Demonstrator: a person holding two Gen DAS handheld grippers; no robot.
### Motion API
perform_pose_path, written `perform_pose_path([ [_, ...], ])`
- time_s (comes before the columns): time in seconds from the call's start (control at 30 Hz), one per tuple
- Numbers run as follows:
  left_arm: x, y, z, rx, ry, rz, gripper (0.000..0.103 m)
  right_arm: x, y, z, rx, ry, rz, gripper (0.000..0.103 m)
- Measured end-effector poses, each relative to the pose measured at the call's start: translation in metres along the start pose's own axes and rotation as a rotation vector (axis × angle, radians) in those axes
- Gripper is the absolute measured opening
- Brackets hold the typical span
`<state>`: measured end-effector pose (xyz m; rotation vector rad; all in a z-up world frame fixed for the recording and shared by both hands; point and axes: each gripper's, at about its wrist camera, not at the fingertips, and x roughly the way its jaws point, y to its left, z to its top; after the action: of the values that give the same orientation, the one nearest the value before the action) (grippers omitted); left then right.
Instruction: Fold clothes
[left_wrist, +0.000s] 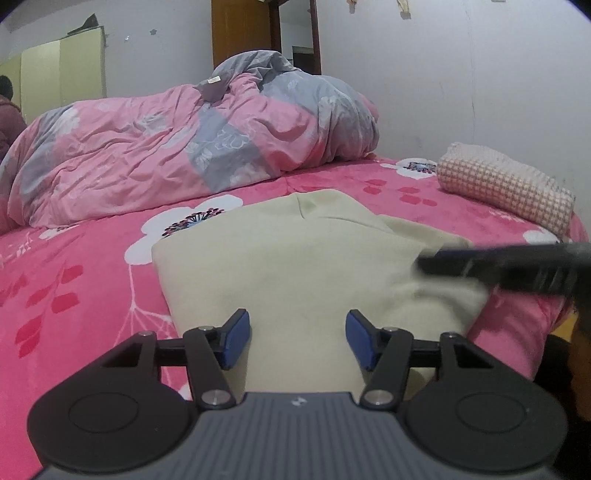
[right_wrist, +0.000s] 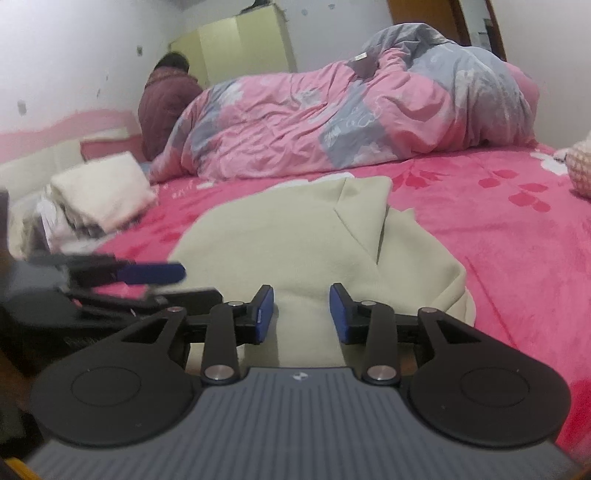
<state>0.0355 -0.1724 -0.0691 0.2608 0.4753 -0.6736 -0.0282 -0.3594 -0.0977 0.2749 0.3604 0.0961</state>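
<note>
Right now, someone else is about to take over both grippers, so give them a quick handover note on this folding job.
Left gripper: open, empty, over the near edge of the cream garment.
Right gripper: open, empty, also at the garment's near edge.
The garment lies partly folded on the pink bedsheet, one flap already turned over on top.
A checked folded cloth sits to the far right; a white folded pile is at the left.
Left to do: grip the near edge and finish the fold.
</note>
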Motion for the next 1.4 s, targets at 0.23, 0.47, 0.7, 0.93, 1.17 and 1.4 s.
perform_pose_path([
  [0.23,0.002,-0.005,0.000,0.035,0.004,0.015,0.061,-0.024,-0.067,0.005,0.225,-0.131,-0.052,0.034],
  [0.47,0.004,-0.009,0.002,0.056,0.017,0.032,0.063,-0.005,-0.078,0.004,0.171,-0.100,0.041,0.019],
  [0.7,0.007,-0.014,0.006,0.070,0.035,0.049,0.064,0.000,-0.074,-0.001,0.127,-0.087,0.087,0.017],
  [0.93,0.007,-0.016,0.006,0.073,0.036,0.061,0.064,-0.012,-0.087,0.000,0.232,-0.121,0.035,0.019],
  [1.17,0.006,-0.014,0.005,0.066,0.031,0.055,0.064,-0.020,-0.052,0.012,0.139,-0.138,0.091,0.019],
  [1.4,0.002,-0.009,0.002,0.052,0.018,0.026,0.064,0.013,-0.011,0.009,-0.008,-0.022,0.098,0.019],
])
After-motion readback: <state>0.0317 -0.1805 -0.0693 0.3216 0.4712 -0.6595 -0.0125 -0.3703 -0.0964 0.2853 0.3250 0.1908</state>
